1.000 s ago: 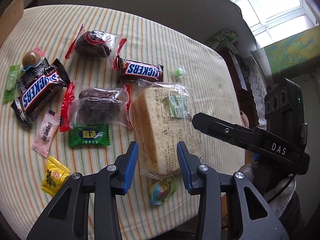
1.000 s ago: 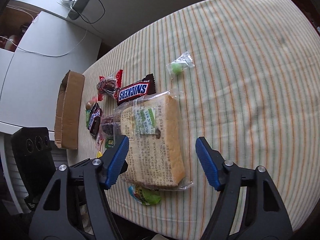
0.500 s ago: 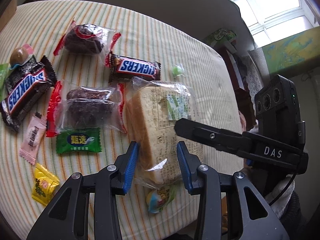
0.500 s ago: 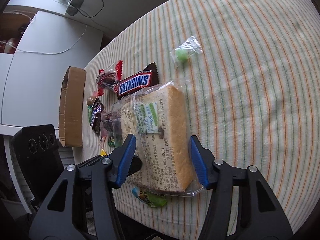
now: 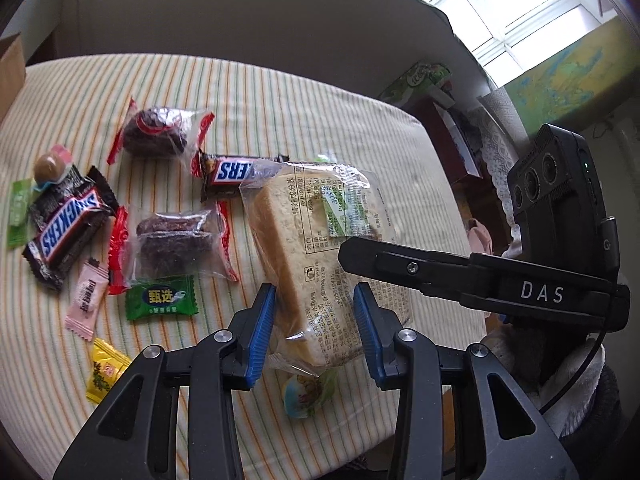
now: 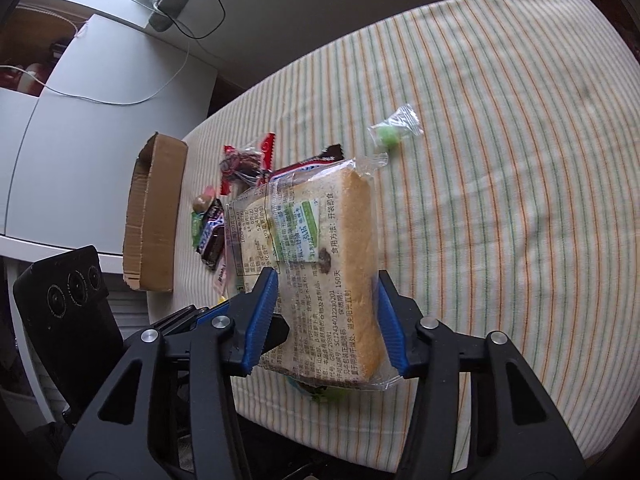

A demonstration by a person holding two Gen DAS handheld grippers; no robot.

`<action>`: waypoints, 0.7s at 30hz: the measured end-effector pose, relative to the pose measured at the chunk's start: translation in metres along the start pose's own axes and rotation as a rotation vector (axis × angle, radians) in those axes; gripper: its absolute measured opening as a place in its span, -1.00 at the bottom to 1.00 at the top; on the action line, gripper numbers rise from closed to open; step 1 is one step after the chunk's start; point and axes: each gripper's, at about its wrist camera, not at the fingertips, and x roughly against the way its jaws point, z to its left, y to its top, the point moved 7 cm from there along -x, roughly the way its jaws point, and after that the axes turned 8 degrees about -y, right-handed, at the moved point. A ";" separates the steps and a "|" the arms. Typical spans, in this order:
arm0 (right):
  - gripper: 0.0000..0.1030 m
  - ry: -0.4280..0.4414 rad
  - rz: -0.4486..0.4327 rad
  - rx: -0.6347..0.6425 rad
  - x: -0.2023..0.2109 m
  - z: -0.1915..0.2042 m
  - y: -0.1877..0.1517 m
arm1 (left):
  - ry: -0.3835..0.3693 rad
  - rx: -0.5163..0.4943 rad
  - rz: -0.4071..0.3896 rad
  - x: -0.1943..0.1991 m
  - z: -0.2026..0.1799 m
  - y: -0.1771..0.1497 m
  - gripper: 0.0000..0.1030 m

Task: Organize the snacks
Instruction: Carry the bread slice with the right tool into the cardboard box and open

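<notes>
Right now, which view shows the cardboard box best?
The right wrist view: the cardboard box shows whole, open, at the table's far left edge beyond the snacks. The left wrist view catches only a brown corner at its frame edge.

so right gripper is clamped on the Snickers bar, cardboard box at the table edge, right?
No. Right wrist view: the right gripper, jaws just closing, is clamped on the wrapped bread slice instead. The cardboard box is at the table edge.
</notes>
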 end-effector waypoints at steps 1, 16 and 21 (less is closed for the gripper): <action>-0.01 0.002 -0.005 0.006 0.003 0.004 0.001 | 0.001 -0.004 -0.008 0.004 0.000 0.001 -0.25; -0.01 0.054 -0.023 0.193 0.007 0.120 0.020 | 0.073 0.062 -0.203 0.102 0.038 0.011 -0.25; -0.01 0.077 -0.007 0.261 -0.002 0.165 0.023 | 0.099 0.106 -0.271 0.137 0.066 0.013 -0.25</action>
